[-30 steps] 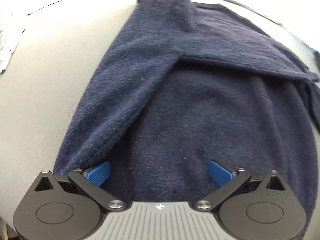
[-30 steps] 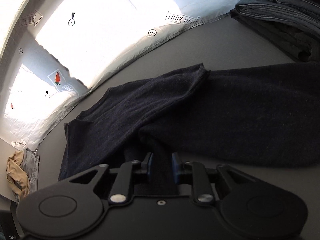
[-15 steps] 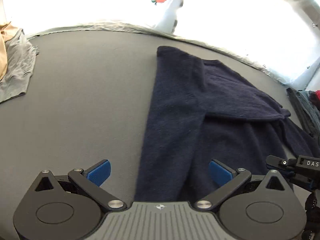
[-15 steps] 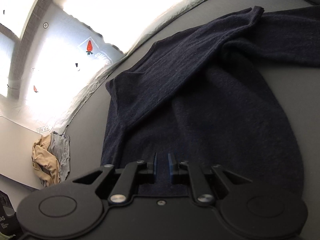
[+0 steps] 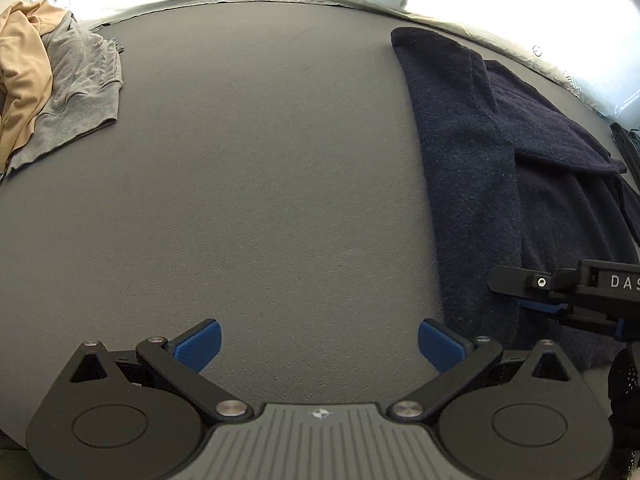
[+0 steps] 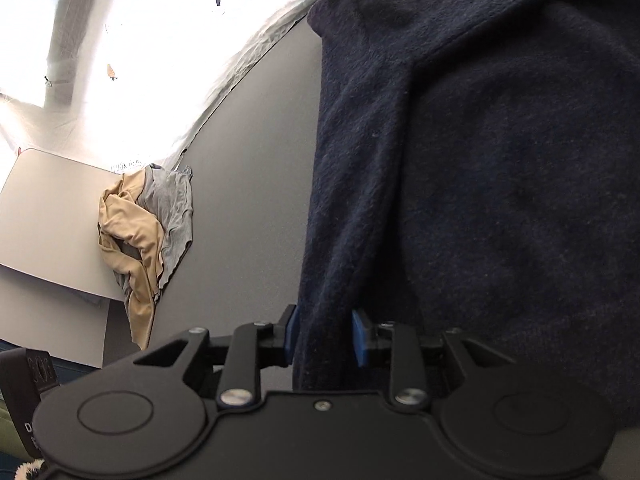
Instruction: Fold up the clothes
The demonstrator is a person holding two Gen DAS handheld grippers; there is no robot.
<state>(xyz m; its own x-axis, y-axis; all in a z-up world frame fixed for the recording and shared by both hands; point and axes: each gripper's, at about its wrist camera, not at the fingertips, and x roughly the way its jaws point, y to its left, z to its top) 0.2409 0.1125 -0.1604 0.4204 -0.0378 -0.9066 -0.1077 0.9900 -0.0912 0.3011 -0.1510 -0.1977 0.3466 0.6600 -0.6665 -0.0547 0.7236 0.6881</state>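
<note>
A dark navy sweater (image 5: 500,160) lies on the grey table (image 5: 260,180), its sleeve and side folded over the body. My left gripper (image 5: 318,344) is open over bare table just left of the sweater's edge, with nothing between its blue pads. My right gripper (image 6: 325,336) is at the sweater's (image 6: 480,160) near edge, and its jaws are opening. A fold of navy fabric still sits between the blue pads. In the left wrist view the right gripper (image 5: 532,292) reaches in low over the sweater from the right.
A crumpled pile of tan and grey clothes (image 5: 48,80) lies at the table's far left corner, the same pile (image 6: 148,232) beside a pale board (image 6: 48,216). Dark folded garments (image 5: 628,140) sit at the far right edge. A bright white printed sheet (image 6: 160,40) backs the table.
My left gripper slid left off the sweater onto bare table. My right gripper swung left with the fabric, laying it over the body, and its jaws have widened.
</note>
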